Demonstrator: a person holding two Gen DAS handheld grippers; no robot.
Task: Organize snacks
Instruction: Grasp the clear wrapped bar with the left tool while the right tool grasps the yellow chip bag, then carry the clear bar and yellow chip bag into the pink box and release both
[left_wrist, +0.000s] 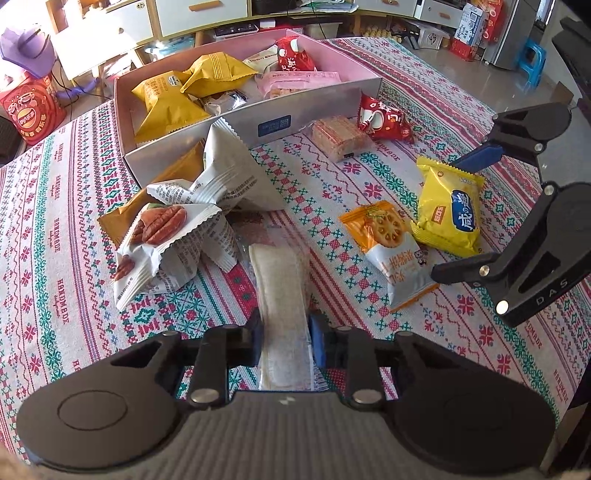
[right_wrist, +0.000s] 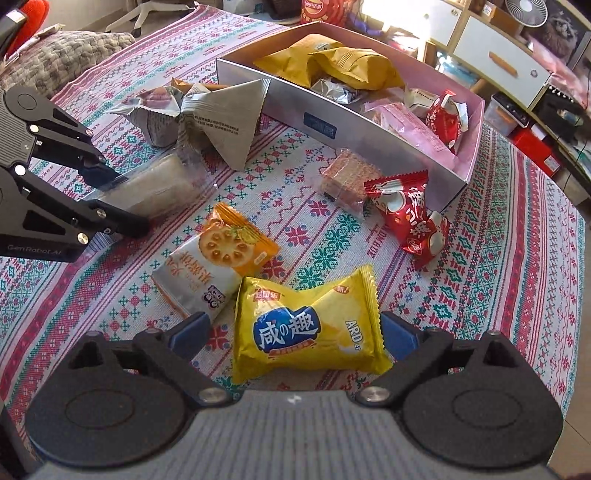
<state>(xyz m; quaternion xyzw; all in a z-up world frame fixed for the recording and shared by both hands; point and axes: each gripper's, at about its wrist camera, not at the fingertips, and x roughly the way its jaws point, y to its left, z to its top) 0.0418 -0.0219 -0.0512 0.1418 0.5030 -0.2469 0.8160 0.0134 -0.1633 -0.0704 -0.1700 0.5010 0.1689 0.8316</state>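
Note:
My left gripper (left_wrist: 286, 339) is shut on a pale wafer bar in clear wrap (left_wrist: 282, 288), which lies on the patterned tablecloth; the right wrist view shows the same grip (right_wrist: 122, 199) on the bar (right_wrist: 162, 184). My right gripper (right_wrist: 295, 334) is open and straddles a yellow snack packet (right_wrist: 310, 328) lying flat, its pads beside the packet's edges. From the left wrist view, that gripper (left_wrist: 450, 218) hangs over the yellow packet (left_wrist: 454, 225). A silver-and-pink box (left_wrist: 314, 107) (right_wrist: 280, 110) holds several snacks.
Loose on the cloth: an orange cracker packet (left_wrist: 388, 240) (right_wrist: 218, 266), a red packet (left_wrist: 384, 118) (right_wrist: 410, 218), a brown wafer block (left_wrist: 340, 138) (right_wrist: 347, 181), and white pecan packets (left_wrist: 173, 236) (right_wrist: 214, 118) against the box front. Furniture stands beyond the table.

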